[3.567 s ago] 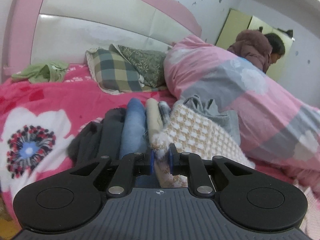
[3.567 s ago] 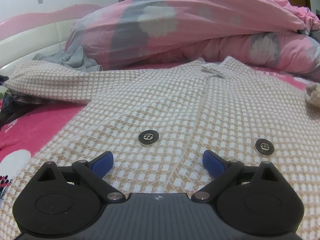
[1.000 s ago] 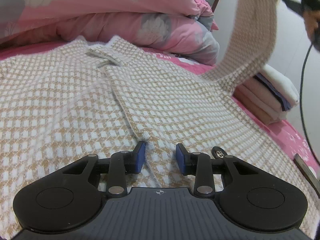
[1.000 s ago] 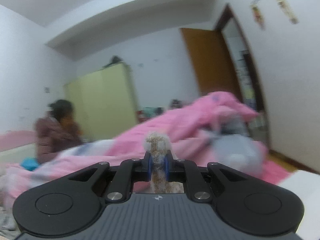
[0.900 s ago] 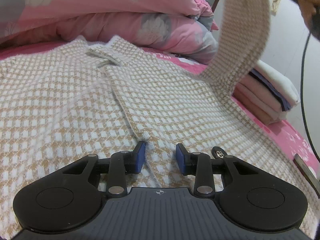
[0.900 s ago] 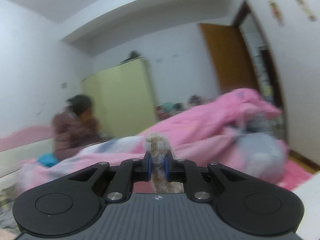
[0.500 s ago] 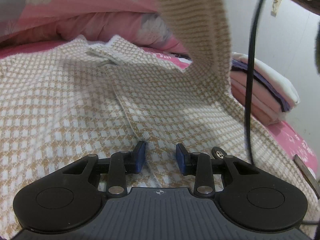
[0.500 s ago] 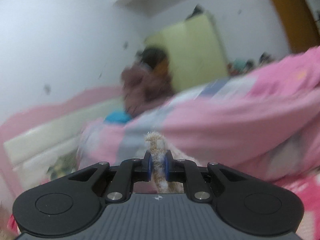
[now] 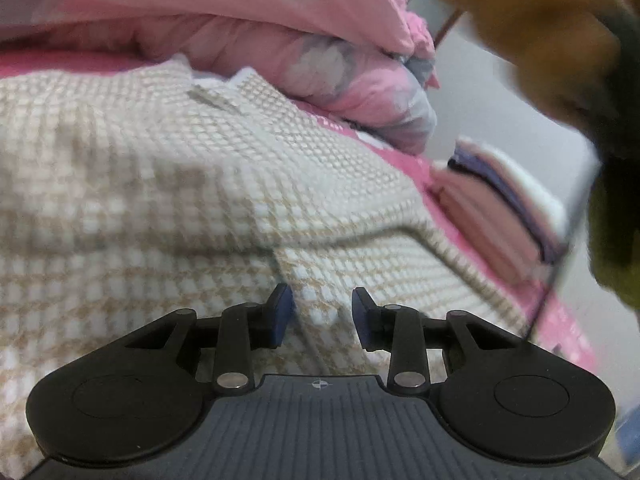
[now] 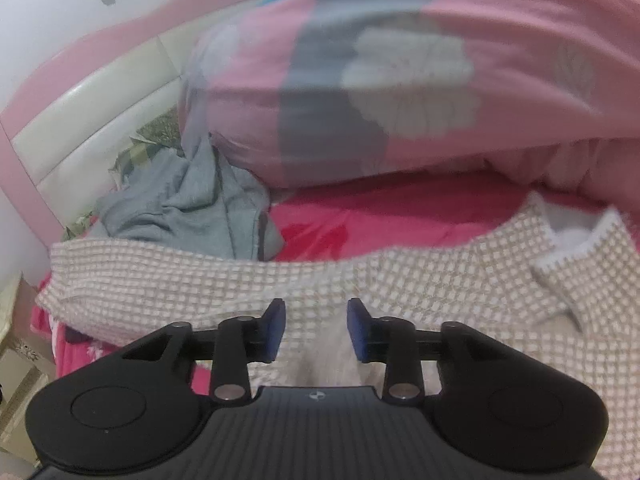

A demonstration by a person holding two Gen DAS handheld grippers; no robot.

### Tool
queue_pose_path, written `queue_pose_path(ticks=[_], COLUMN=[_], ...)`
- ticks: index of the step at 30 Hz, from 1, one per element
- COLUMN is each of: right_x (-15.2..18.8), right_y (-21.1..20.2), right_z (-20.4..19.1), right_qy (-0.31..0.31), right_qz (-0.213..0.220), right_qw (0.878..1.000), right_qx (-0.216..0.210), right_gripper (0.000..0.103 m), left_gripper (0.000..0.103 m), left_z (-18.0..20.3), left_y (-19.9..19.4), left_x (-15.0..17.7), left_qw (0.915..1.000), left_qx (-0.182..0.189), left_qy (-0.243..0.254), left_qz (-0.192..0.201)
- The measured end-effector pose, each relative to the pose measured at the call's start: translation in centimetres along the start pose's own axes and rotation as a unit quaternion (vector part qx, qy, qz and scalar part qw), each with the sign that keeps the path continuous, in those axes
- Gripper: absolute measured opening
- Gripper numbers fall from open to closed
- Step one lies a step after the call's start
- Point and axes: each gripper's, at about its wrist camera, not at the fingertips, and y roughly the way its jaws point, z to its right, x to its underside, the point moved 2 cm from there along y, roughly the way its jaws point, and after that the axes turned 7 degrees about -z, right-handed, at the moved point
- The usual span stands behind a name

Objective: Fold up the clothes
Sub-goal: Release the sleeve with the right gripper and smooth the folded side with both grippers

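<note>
A beige-and-white checked cardigan (image 9: 340,160) lies spread on the pink bed, collar (image 9: 224,92) towards the quilt. One sleeve (image 9: 140,200) is laid across its body, blurred in the left wrist view. My left gripper (image 9: 322,312) rests low over the front of the cardigan, jaws apart, nothing pinched. In the right wrist view my right gripper (image 10: 316,328) hovers just over the cardigan (image 10: 440,280). Its jaws are opening, with knit fabric below the gap and the pads off it. The other sleeve (image 10: 152,276) stretches out to the left.
A bulky pink and grey quilt (image 10: 400,80) is heaped behind the cardigan. A crumpled grey garment (image 10: 192,208) lies by the headboard (image 10: 100,96). A stack of folded clothes (image 9: 500,208) sits at the right bed edge. A blurred hand (image 9: 560,40) and a cable (image 9: 560,248) cross the left wrist view.
My right gripper swung down from the air to the bed with the sleeve cuff, then let it go. The sleeve now lies across the cardigan. My left gripper stayed put.
</note>
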Motion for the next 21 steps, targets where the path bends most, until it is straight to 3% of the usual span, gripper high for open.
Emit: queue_pose_path(ticks=[5, 8, 11, 14, 16, 18, 20, 21], right_x=[2.0, 6.0, 12.9, 19.4, 23.0, 25.0, 25.4, 25.4], right_y=[-10.9, -18.3, -23.7, -25.2, -24.2, -22.4, -20.4, -19.5], right_z=[1.5, 3.8, 6.9, 10.7, 13.4, 15.2, 16.3, 16.7], right_qy=[0.056, 0.115, 0.184, 0.263, 0.311, 0.330, 0.315, 0.311], right_qz=[0.104, 0.180, 0.247, 0.274, 0.265, 0.240, 0.210, 0.202], right_qw=[0.991, 0.974, 0.949, 0.924, 0.913, 0.912, 0.919, 0.921], right_qx=[-0.055, -0.080, -0.076, -0.054, -0.015, 0.049, 0.111, 0.117], right_gripper=[0.045, 0.046, 0.046, 0.046, 0.046, 0.044, 0.044, 0.044], left_gripper=[0.042, 0.042, 0.042, 0.044, 0.044, 0.044, 0.044, 0.044], left_z=[-0.1, -1.0, -2.6, -4.8, -6.0, -7.0, -7.8, -8.0], left_y=[-2.1, -4.2, -6.2, -6.9, -6.6, -6.2, -6.2, -6.2], left_x=[-0.4, -0.8, -1.2, -1.9, -2.5, -2.8, -2.7, -2.7], left_qw=[0.9996, 0.9985, 0.9946, 0.9866, 0.9787, 0.9716, 0.9666, 0.9646], left_qx=[-0.011, -0.019, -0.054, -0.083, -0.112, -0.137, -0.133, -0.131], left_qy=[-0.017, -0.044, -0.083, -0.136, -0.168, -0.189, -0.214, -0.224], left_qz=[0.018, 0.025, 0.033, 0.038, 0.037, 0.038, 0.044, 0.050])
